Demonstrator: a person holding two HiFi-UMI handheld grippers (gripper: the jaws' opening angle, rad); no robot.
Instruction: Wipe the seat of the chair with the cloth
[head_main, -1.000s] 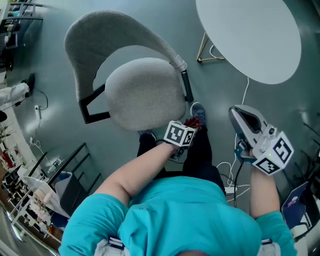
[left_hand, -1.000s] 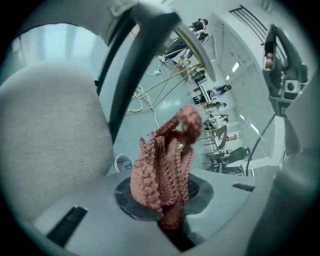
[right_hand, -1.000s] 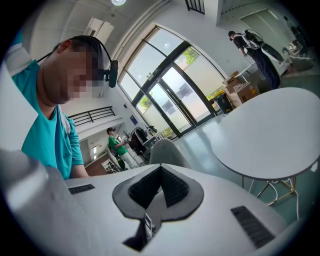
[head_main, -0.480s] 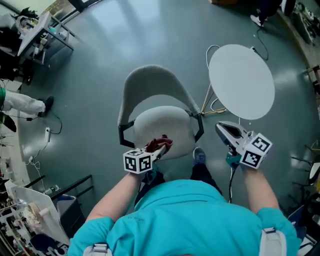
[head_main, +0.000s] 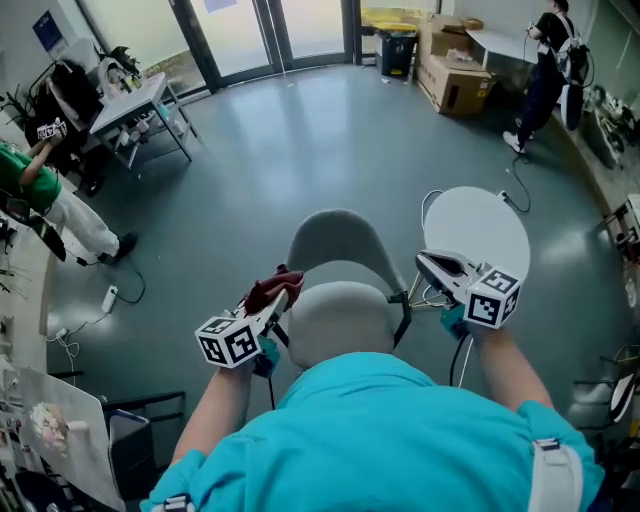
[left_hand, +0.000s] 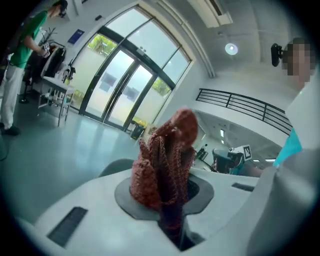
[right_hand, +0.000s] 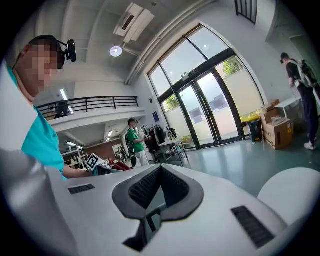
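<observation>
The grey chair stands in front of me, its round seat (head_main: 342, 312) under a curved backrest (head_main: 334, 238). My left gripper (head_main: 275, 300) is held up at the seat's left edge, shut on a dark red knitted cloth (head_main: 267, 289). In the left gripper view the cloth (left_hand: 165, 160) bunches up between the jaws and hides most of what lies beyond. My right gripper (head_main: 428, 264) hovers to the right of the chair, over the white table. Its jaws (right_hand: 160, 170) are together and hold nothing.
A round white table (head_main: 482, 234) stands just right of the chair. A cable (head_main: 112, 294) lies on the floor at the left. A person in green (head_main: 42, 195) is by a table (head_main: 135, 100) far left. Cardboard boxes (head_main: 450, 85) and another person (head_main: 548, 60) are far right.
The head view has swung up from steeply down to take in the room. My left gripper carried the cloth from the seat's front edge up to its left side. The right gripper stayed shut.
</observation>
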